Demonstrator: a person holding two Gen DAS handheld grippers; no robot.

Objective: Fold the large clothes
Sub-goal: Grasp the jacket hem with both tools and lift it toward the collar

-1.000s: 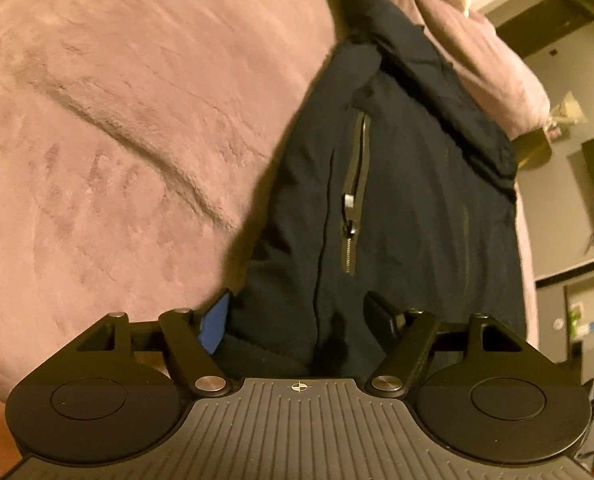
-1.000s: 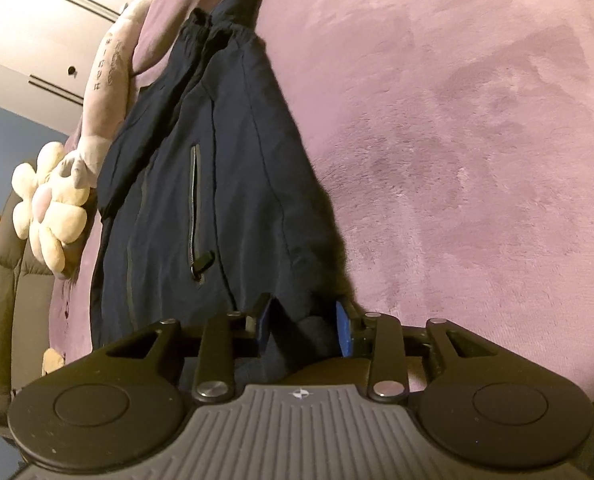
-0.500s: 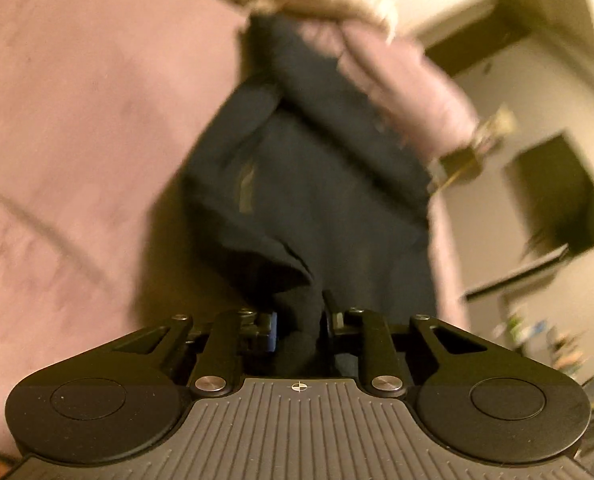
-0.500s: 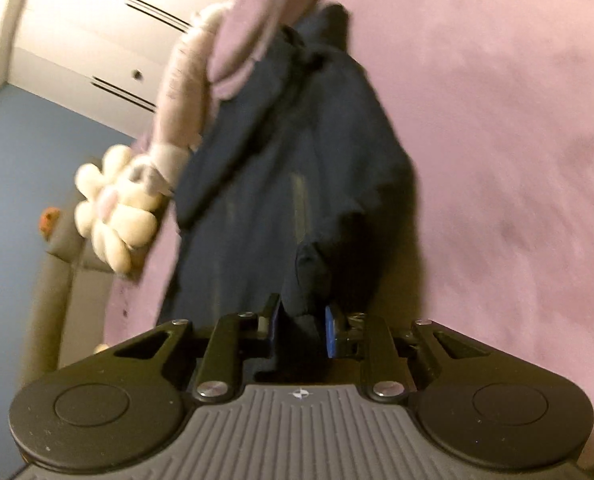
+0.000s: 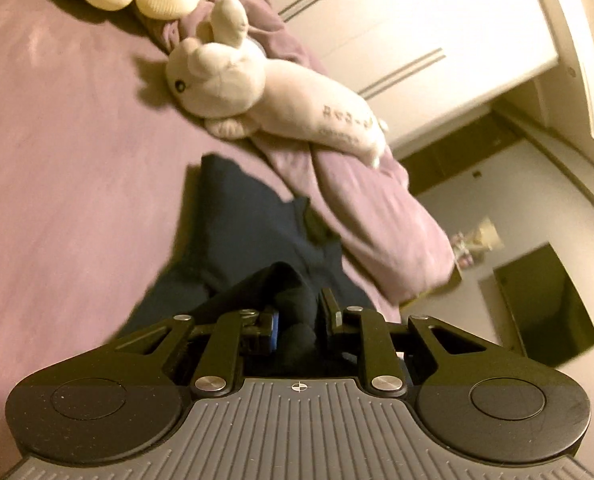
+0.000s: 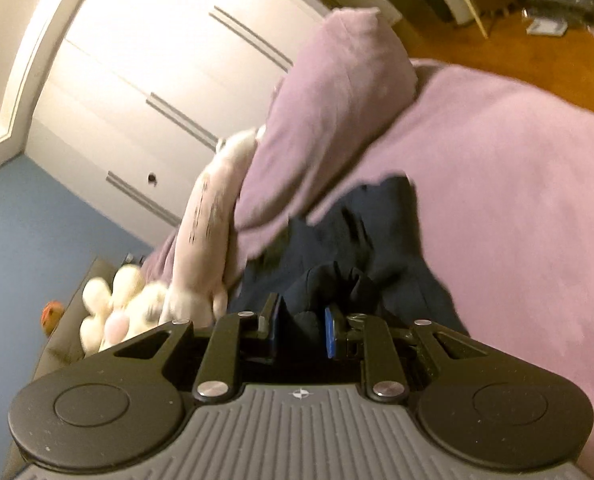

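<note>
Left gripper [image 5: 297, 320] and right gripper [image 6: 300, 320], jaws of each pinching a bunched fold of the dark garment [image 5: 253, 232] lying on the purple bed [image 5: 57, 160]; garment's near end hidden behind both grippers, outline blurred

My right gripper [image 6: 299, 330] pinches a bunched fold of the navy garment [image 6: 361, 240] — blurred, probably trousers — lying just right of the plush rabbit [image 6: 207, 232].

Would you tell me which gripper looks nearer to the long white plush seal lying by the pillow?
Right, probably. The plush seal reaches almost to the right gripper. The left gripper sees it farther ahead, beyond the dark garment.
</note>
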